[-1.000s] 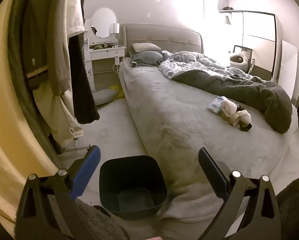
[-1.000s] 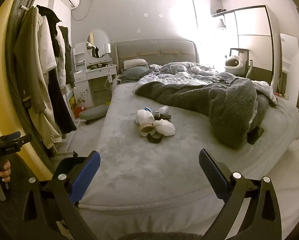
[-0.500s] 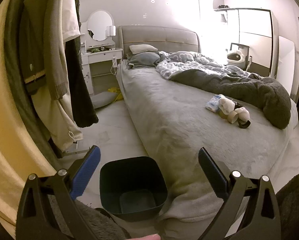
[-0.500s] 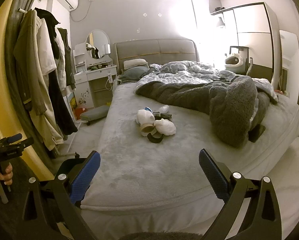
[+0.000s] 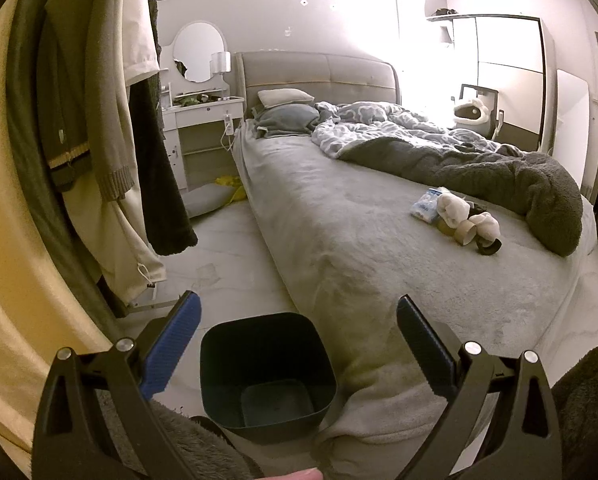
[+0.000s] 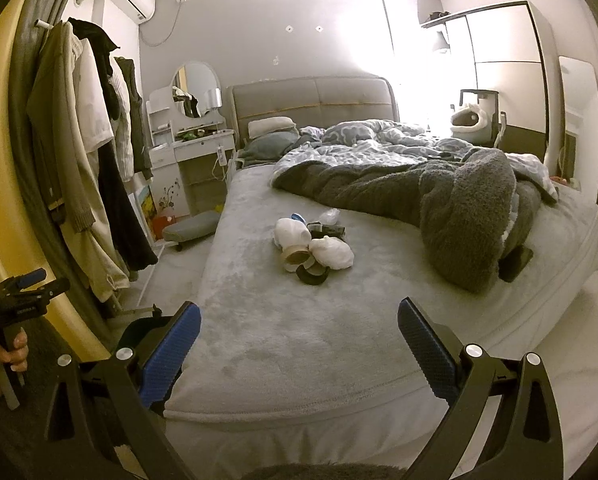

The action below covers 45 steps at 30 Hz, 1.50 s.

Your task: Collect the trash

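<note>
Item: trash pile (image 6: 313, 250), consisting of crumpled white wads, cardboard rolls and a dark ring, mid-bed (image 6: 259, 340), well apart from both tools. Right gripper (image 6: 299, 332): jaws wide, empty. Left gripper (image 5: 298, 330): wide, empty, above the empty bin (image 5: 267, 368). Advice: approach low, pinch one wad squarely, avoid snagging the blanket (image 6: 451, 208).

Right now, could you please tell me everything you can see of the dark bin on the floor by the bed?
The bin is a dark, blue-black container, plastic by its look, with a rounded-square open rim and walls tapering to a smaller flat bottom. It stands upright on the pale floor at the near corner of the bed, close against the hanging grey cover. Nothing shows inside it. It has no lid. In the left wrist view it sits between the spread fingers of the left gripper, untouched.
</note>
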Available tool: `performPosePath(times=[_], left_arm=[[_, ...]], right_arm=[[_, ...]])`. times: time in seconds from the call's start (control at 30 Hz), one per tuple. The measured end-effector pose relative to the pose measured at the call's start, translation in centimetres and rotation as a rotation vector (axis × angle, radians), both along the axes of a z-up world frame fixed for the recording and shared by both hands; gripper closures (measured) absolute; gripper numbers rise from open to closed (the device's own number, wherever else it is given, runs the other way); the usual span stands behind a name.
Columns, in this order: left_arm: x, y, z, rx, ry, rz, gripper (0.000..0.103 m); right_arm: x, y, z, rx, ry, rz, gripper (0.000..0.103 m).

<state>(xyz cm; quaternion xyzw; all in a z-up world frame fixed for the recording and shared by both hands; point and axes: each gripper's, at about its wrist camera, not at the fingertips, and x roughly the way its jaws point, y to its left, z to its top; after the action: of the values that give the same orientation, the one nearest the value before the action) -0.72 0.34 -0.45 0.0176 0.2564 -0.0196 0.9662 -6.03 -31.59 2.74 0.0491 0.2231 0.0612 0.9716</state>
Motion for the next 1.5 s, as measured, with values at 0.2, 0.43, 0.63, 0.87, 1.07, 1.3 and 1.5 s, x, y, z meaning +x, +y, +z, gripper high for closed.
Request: performPosePath(times=[0.2, 0.43, 0.63, 0.87, 1.07, 1.3, 1.5], left_arm=[[-0.07, -0.12, 0.03, 0.002, 0.000, 0.000, 0.003], [-0.03, -0.04, 0.06, 0.002, 0.001, 0.000, 0.003], [-0.04, -0.02, 0.05, 0.003, 0.001, -0.001, 0.003], [-0.03, 0.00, 0.06, 0.003, 0.001, 0.001, 0.003], [-0.04, -0.07, 0.06, 0.004, 0.001, 0.000, 0.003], [-0.07, -0.17, 0.04, 0.004, 0.000, 0.001, 0.003], [-0.08, -0.19, 0.04, 0.005, 0.000, 0.001, 0.003]], right_arm=[[-0.34, 0.30, 0.10, -0.002, 0.004, 0.006, 0.003], [-0.27, 0.29, 0.06, 0.001, 0.005, 0.006, 0.003], [-0.26, 0.26, 0.06, 0.002, 0.007, 0.007, 0.003], [-0.30, 0.38, 0.10, 0.004, 0.007, 0.005, 0.003], [-0.24, 0.23, 0.08, 0.005, 0.008, 0.006, 0.003], [-0.25, 0.25, 0.11, 0.005, 0.009, 0.007, 0.003], [-0.19, 0.22, 0.06, 0.007, 0.010, 0.006, 0.003]])
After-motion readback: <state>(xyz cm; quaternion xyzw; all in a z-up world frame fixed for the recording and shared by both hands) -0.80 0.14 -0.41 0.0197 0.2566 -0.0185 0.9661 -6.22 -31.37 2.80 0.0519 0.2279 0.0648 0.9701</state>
